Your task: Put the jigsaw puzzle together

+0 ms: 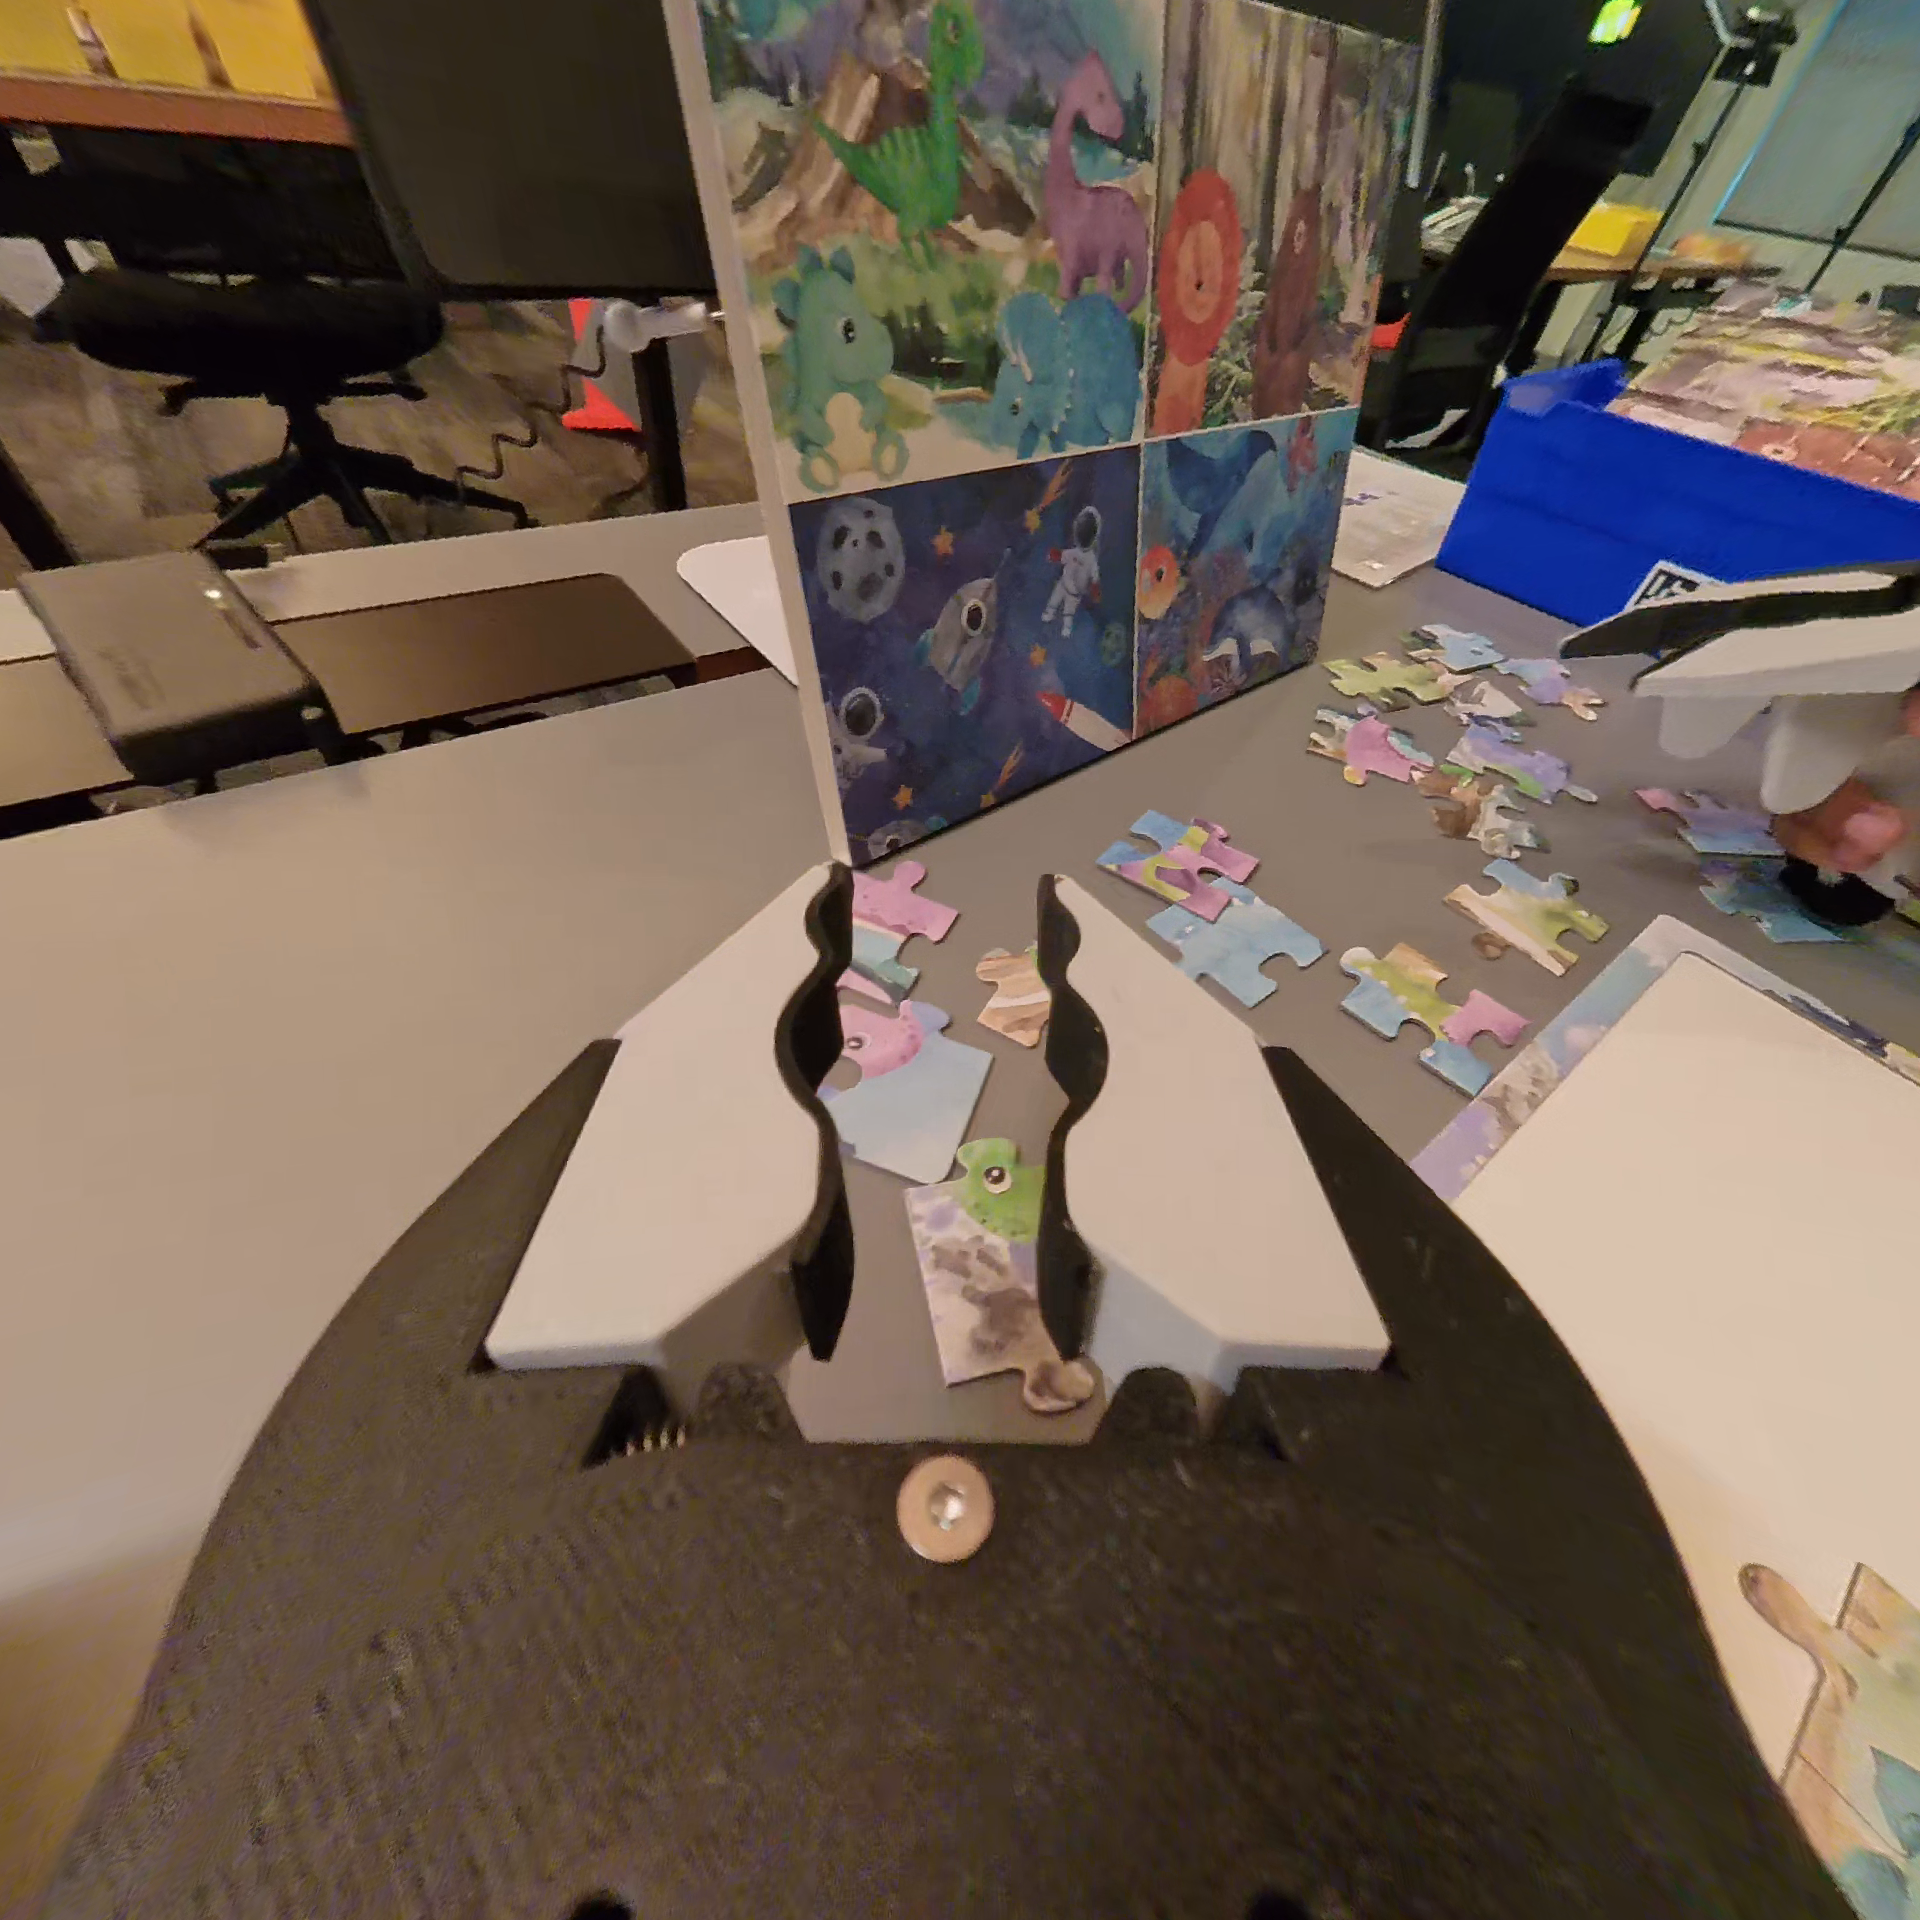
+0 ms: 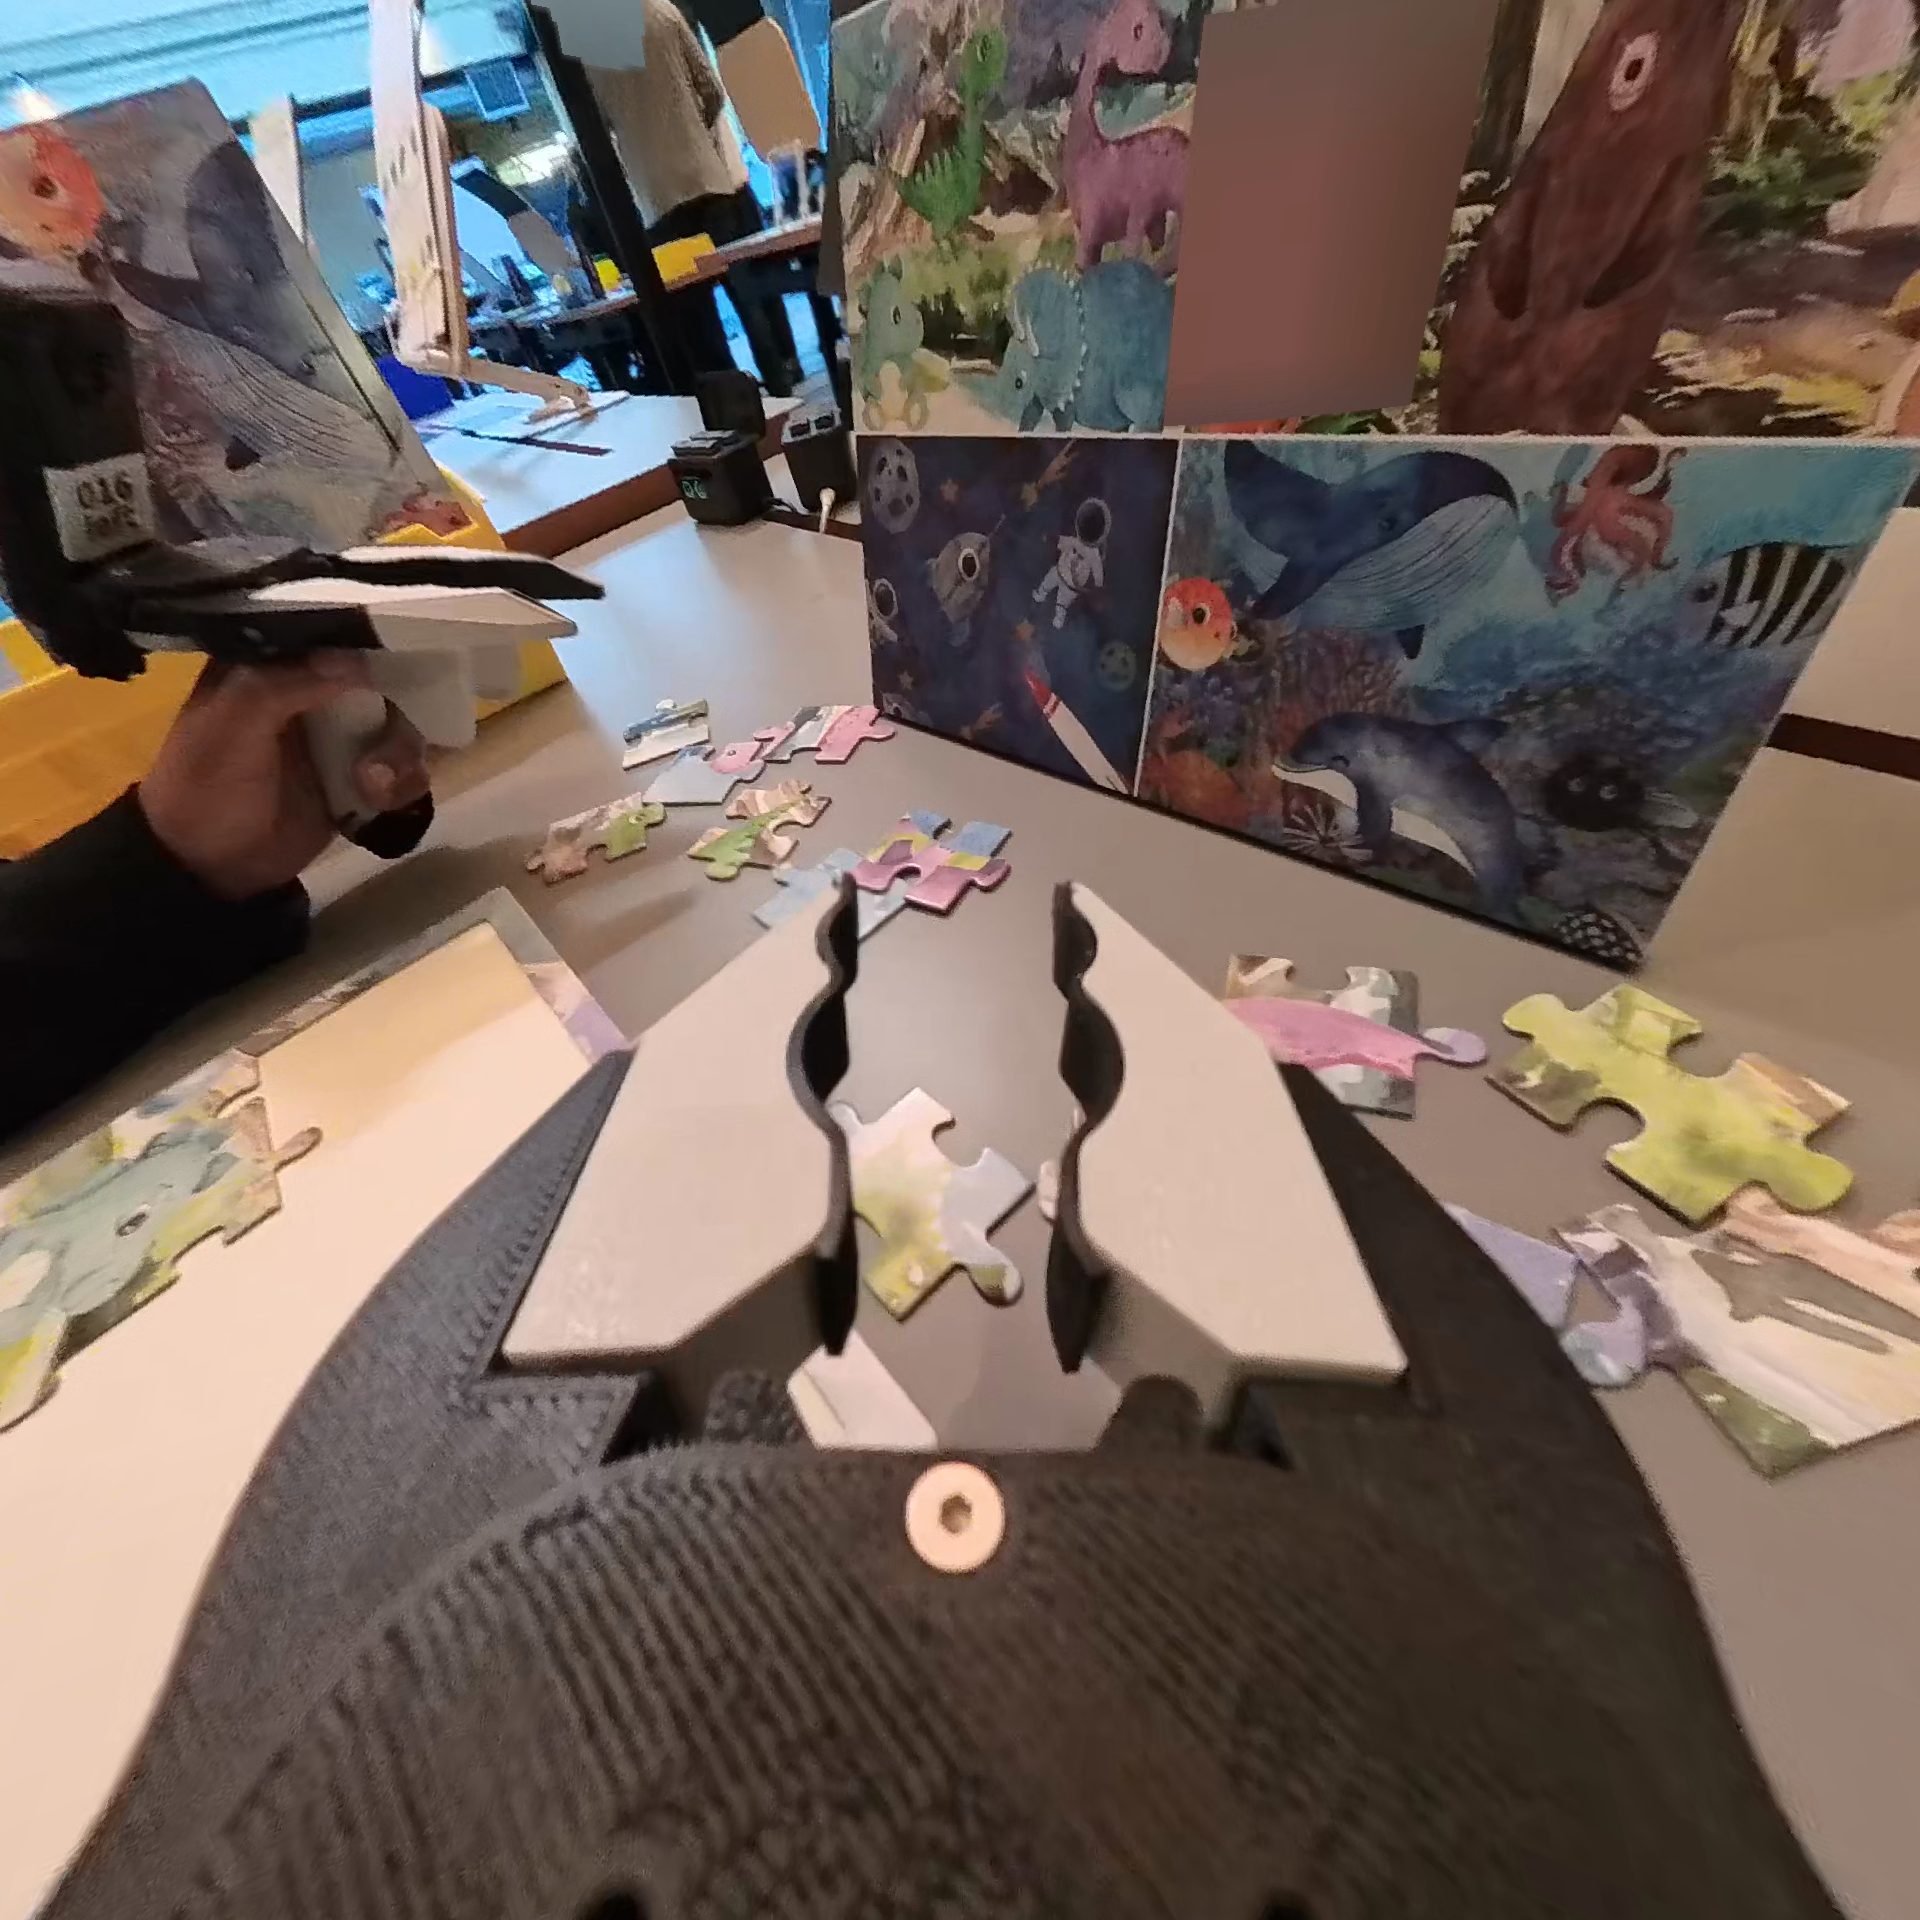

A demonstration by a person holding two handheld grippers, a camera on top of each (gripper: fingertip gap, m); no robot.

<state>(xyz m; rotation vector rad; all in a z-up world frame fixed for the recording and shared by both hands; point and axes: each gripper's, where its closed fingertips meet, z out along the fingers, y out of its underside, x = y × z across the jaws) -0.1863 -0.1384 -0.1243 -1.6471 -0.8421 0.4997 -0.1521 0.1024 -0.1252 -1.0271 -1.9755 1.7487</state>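
Several loose jigsaw pieces lie on the grey table. My left gripper (image 1: pixel 943 894) is open above a green dinosaur-head piece (image 1: pixel 987 1262) and a pink dinosaur piece (image 1: pixel 904 1070), holding nothing. My right gripper (image 2: pixel 954 902) is open above a green and blue piece (image 2: pixel 930 1205), holding nothing. The white puzzle tray (image 1: pixel 1704 1143) lies to the right of my left gripper, with a few joined pieces (image 1: pixel 1860 1714) at its near corner. In the right wrist view the tray (image 2: pixel 395 1018) is at the left with joined pieces (image 2: pixel 114 1236). Each gripper shows in the other's view: the right (image 1: pixel 1756 634) and the left (image 2: pixel 416 603).
The puzzle box (image 1: pixel 1049 416) with four animal and space pictures stands upright at the back; it also shows in the right wrist view (image 2: pixel 1382 582). A blue bin (image 1: pixel 1642 499) is at the back right. A yellow bin (image 2: pixel 83 717) and a hand (image 2: pixel 260 769) are at the left. The gap from one gripper's tips to the other's is roughly 25 cm.
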